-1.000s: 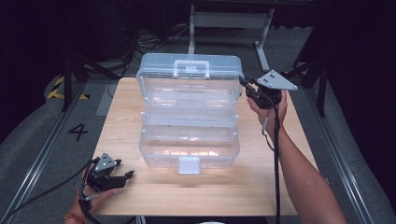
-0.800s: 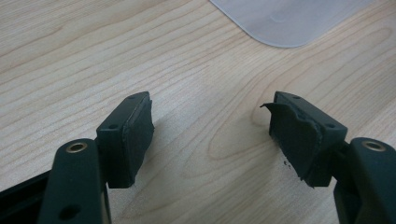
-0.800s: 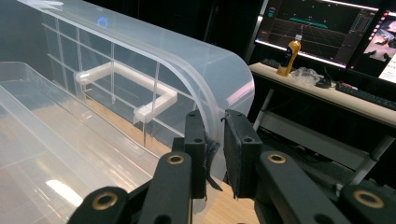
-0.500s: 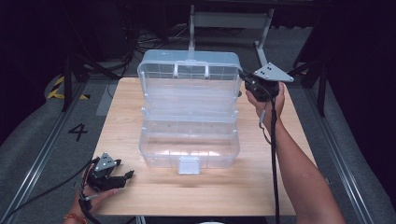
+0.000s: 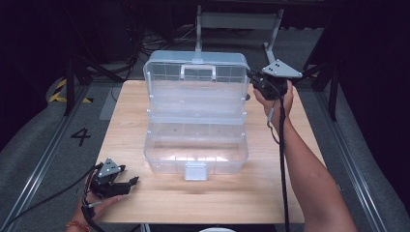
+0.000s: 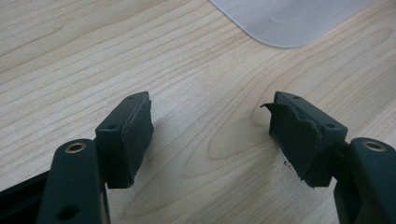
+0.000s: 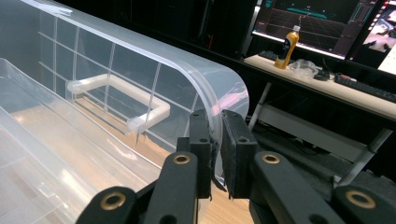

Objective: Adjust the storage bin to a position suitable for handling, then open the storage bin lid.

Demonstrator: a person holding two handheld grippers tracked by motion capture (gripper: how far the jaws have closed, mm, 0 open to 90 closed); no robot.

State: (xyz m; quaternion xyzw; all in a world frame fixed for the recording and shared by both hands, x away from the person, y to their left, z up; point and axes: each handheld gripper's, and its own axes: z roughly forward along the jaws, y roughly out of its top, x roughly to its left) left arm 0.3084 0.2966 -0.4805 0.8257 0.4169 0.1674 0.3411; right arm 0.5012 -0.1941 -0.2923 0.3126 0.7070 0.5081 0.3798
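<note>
On the wooden table [image 5: 290,193] stands a clear plastic box [image 5: 196,150], its lid [image 5: 196,72] raised at the far side. The right gripper [image 7: 215,154] pinches the lid's edge; the left gripper [image 6: 210,135] rests wide open and empty on the near left corner.

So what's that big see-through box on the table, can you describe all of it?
The clear plastic storage box stands open in the middle of the wooden table. Its deep base holds stepped inner trays, and a small latch tab sits at the middle of its front wall. The lid is raised nearly upright at the back, ribbed in a grid, with a white carry handle on it. The right gripper is clamped on the lid's edge at its rounded corner.
</note>
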